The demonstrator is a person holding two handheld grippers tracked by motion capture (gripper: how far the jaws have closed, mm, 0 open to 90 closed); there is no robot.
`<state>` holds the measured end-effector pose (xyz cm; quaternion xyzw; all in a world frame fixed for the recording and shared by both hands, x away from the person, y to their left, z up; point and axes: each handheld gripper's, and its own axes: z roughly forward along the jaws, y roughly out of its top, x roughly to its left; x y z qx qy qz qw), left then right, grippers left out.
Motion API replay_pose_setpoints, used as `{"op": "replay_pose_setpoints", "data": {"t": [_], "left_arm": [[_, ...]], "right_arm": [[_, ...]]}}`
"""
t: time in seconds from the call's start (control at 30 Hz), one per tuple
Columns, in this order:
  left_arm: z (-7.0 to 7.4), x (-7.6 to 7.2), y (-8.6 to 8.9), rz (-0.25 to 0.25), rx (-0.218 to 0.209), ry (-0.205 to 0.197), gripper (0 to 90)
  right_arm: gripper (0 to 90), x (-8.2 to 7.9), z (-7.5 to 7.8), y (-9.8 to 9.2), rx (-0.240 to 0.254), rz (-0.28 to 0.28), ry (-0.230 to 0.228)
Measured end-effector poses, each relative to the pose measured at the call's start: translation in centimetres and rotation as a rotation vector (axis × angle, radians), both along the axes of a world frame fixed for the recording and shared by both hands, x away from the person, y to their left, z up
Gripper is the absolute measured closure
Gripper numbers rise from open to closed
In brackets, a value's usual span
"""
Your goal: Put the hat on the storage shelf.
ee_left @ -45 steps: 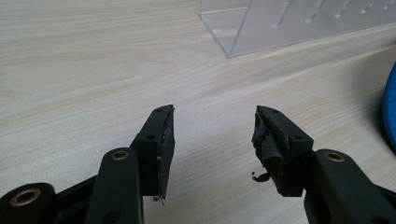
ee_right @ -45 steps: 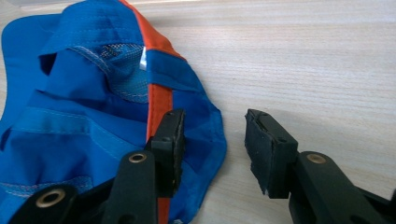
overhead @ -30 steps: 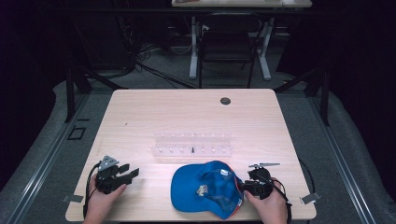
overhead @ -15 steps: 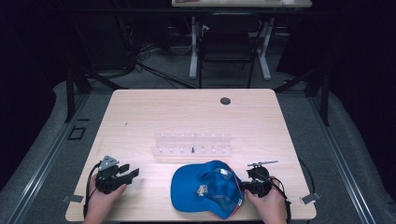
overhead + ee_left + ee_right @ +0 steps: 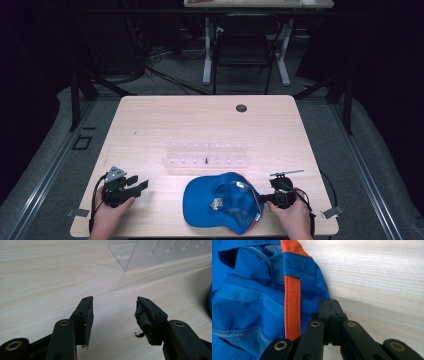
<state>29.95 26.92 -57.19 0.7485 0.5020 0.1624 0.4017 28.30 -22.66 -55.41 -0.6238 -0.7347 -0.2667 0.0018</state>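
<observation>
A blue cap point(image 5: 220, 202) with orange trim lies upside down near the table's front edge, its inside and a label facing up. My right gripper point(image 5: 262, 198) is at the cap's right edge. In the right gripper view its jaws have just been closing and now meet point(image 5: 329, 301) on the blue cap point(image 5: 249, 302) at its rim, beside an orange strip. My left gripper point(image 5: 140, 184) rests on the wood at the front left, well apart from the cap. In the left gripper view it is open point(image 5: 113, 307) with bare wood between the jaws.
A clear plastic rack point(image 5: 206, 155) with small pegs stands across the middle of the wooden table point(image 5: 200, 120), just behind the cap; its corner point(image 5: 160, 252) lies ahead of the left jaws. A black round plug point(image 5: 241, 108) sits near the far edge. A chair point(image 5: 240, 55) stands beyond.
The right gripper's jaws have drawn together at the cap's right edge. Both hands and the cap stay where they were.
</observation>
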Motion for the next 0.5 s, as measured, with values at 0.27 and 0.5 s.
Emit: {"op": "replay_pose_setpoints", "data": {"t": [0.27,0.5], "left_arm": [[0.0,0.0,-0.1,-0.002,0.004,-0.004,48.9],[0.0,0.0,-0.2,-0.004,0.003,-0.003,48.9]], "right_arm": [[90.0,0.6,1.5,-0.6,0.007,0.047,0.062],[90.0,1.3,3.6,-1.1,0.047,0.061,0.090]]}}
